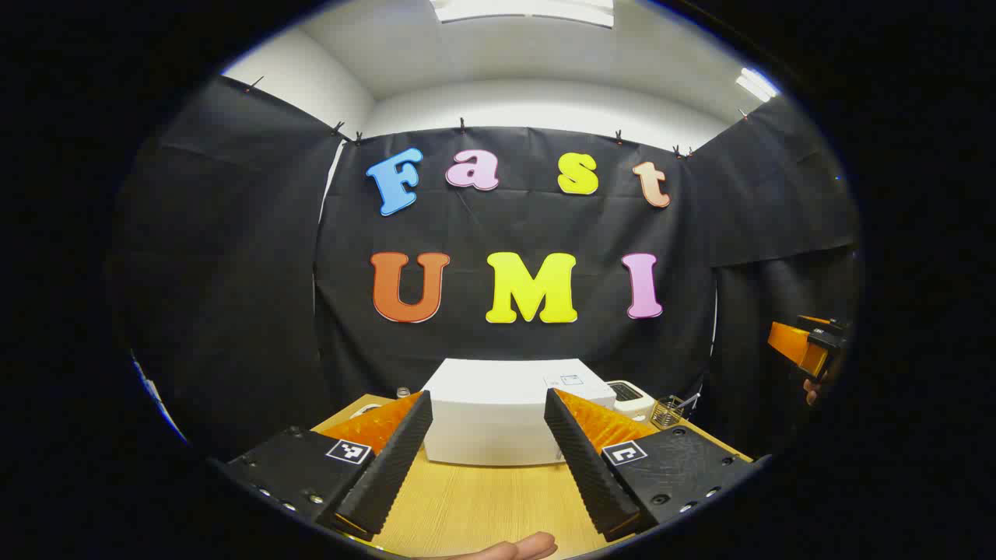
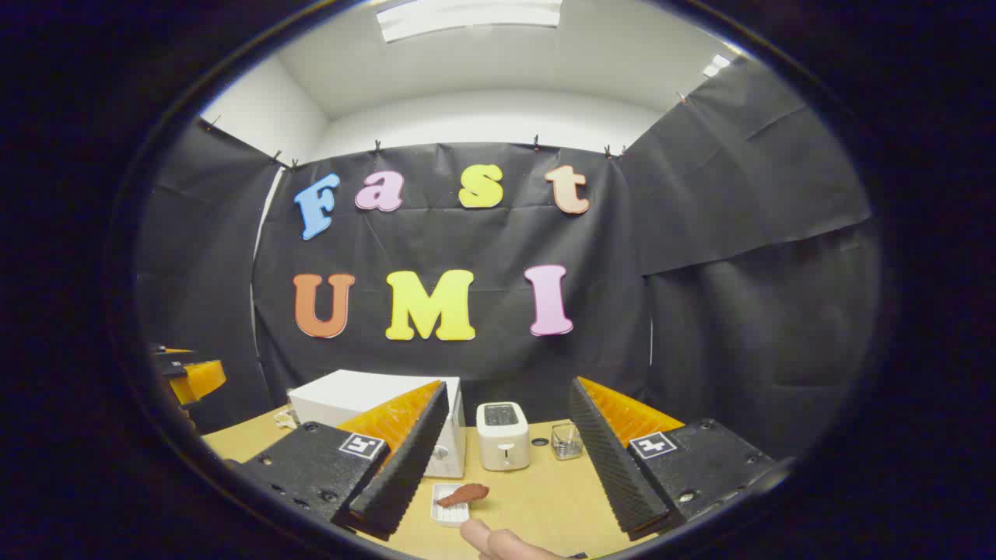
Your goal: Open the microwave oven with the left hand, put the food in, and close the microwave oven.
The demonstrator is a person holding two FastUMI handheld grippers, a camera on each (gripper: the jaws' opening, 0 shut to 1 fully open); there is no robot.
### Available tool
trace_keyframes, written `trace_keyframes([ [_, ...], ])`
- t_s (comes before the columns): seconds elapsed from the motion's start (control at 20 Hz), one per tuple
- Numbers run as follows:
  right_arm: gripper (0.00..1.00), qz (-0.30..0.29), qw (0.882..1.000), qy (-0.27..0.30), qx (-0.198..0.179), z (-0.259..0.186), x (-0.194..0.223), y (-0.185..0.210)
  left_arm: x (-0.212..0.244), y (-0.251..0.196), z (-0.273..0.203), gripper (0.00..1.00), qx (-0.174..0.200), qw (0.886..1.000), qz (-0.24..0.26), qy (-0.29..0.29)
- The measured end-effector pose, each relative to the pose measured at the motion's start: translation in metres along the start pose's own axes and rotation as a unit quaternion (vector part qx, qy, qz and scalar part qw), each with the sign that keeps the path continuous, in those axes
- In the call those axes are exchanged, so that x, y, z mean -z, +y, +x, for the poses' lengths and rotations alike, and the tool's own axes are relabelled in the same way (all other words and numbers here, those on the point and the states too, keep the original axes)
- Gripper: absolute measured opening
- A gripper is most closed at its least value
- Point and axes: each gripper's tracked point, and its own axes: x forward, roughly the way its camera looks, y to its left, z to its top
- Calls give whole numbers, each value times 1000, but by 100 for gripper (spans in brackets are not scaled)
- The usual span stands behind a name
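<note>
**Both grippers held spread above the surface, microwave closed, food on its dish**

In the left gripper view, the left gripper (image 1: 488,459) is seen with its fingers set wide apart, nothing between them, above the wooden surface (image 1: 482,505). The white microwave oven (image 1: 506,416) is framed straight ahead between the fingers, standing at the back of the surface against the booth's wall; the face turned to the camera appears closed. To its right a white toaster (image 1: 630,398) and a small wire basket (image 1: 669,412) are partly seen. The other gripper (image 1: 809,346) is caught at the far right edge, with a hand's fingertips under it; whether it is spread cannot be told from here. A fingertip (image 1: 513,548) shows at the bottom edge.

In the right gripper view, the right gripper (image 2: 506,467) is likewise seen wide open and empty. Here the food (image 2: 464,493), a brown piece, is visible lying on a small white dish (image 2: 450,507) on the surface, in front of the microwave oven's right end and just beside the tip of the gripper's left finger. The microwave oven (image 2: 350,400) is seen at an angle, the toaster (image 2: 503,435) just to its right, then a small glass cup (image 2: 567,441). A part of the left gripper (image 2: 191,377) shows at the left edge.
</note>
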Motion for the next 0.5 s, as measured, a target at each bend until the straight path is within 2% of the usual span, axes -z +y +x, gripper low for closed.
trace_keyframes([
  [0.15,99,-2,1000,0,2,1,0,-5,5,-18,-3,92,28,1000,-5,8],
  [0.35,99,-21,999,-32,36,-1,-11,-23,6,-21,-1,92,27,1000,13,0],
  [0.5,99,-16,999,-38,33,-5,-10,-23,15,-29,5,92,35,999,11,10],
])
